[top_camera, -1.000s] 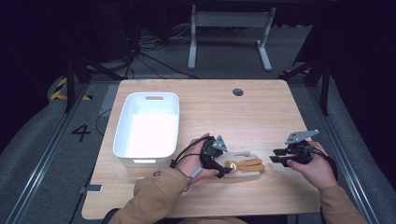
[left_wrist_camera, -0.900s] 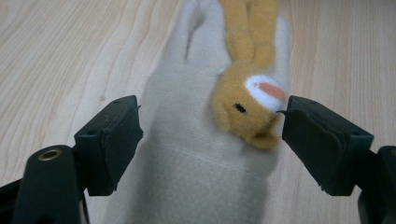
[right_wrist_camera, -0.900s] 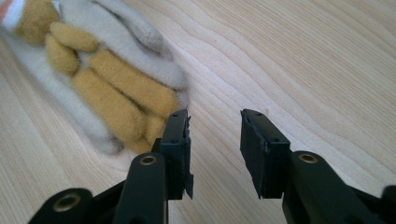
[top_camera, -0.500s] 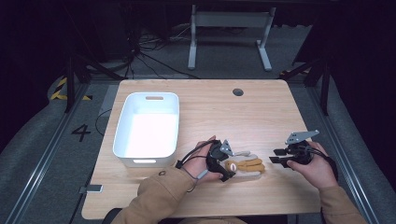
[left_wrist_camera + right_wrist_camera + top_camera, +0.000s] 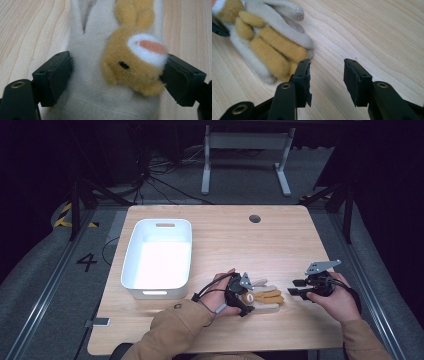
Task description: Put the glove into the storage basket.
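Observation:
A cream glove (image 5: 267,296) with a tan plush animal sewn on it lies flat on the wooden table (image 5: 225,240), near the front edge. My left gripper (image 5: 248,299) points right over the glove's cuff end. In the left gripper view its jaws (image 5: 113,75) stand on either side of the glove (image 5: 87,82) and the plush head without squeezing it, and they have just been opening. My right gripper (image 5: 294,288) rests just right of the glove's fingertips and points left. Its jaws (image 5: 327,72) are open with bare wood between them and have just been opening, with the glove (image 5: 269,42) just beyond the left jaw.
A white plastic bin (image 5: 131,250) stands empty on the left half of the table, close to my left hand. A round cable hole (image 5: 255,218) sits near the far edge. Dark floor, cables and a metal stand lie beyond the table.
My left hand has sunk a little and shifted right, so its jaws now sit lower around the glove. The right hand has kept its place, with its jaws wider apart.

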`<move>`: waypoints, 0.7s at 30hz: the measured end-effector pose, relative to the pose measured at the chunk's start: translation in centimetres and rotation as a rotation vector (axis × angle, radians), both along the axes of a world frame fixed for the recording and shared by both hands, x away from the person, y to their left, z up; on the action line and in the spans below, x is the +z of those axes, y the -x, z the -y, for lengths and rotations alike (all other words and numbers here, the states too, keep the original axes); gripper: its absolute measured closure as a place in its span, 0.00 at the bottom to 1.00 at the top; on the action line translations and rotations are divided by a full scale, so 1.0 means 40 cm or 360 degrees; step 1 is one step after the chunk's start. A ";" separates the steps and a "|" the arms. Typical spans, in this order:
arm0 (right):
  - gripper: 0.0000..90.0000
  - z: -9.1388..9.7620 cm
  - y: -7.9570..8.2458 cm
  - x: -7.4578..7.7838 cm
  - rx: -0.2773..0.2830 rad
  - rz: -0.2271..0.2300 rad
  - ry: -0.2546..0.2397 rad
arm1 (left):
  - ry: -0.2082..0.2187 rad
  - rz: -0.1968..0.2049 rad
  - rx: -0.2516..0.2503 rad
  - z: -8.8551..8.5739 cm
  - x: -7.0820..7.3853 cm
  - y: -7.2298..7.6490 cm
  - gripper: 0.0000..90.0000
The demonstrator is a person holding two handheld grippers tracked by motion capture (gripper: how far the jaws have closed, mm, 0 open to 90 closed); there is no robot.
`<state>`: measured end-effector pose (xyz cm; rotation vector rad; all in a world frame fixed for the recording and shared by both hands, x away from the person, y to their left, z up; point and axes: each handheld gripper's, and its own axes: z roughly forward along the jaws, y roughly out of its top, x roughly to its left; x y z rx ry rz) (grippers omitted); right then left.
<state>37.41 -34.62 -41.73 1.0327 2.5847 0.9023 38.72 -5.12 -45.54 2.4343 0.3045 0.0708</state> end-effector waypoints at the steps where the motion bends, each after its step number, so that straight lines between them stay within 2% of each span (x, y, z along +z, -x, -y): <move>1: 0.64 -0.001 -0.001 -0.001 0.0004 -0.0001 0.0001 | -0.0004 0.0006 -0.0003 0.003 -0.002 0.000 0.17; 7: 0.63 -0.003 -0.002 -0.005 0.0006 0.0000 0.0003 | -0.0016 0.0022 -0.0005 0.009 0.000 -0.003 0.17; 12: 0.63 0.001 -0.002 -0.002 0.0001 0.0011 -0.0008 | -0.0028 0.0008 0.0000 0.013 -0.005 -0.008 0.17; 19: 0.62 0.000 -0.001 -0.004 0.0001 0.0008 -0.0015 | -0.0050 0.0052 -0.0020 0.021 -0.016 -0.001 0.14; 21: 0.61 -0.001 -0.001 -0.005 0.0006 0.0005 -0.0014 | -0.0037 0.0054 -0.0012 0.024 -0.020 0.001 0.11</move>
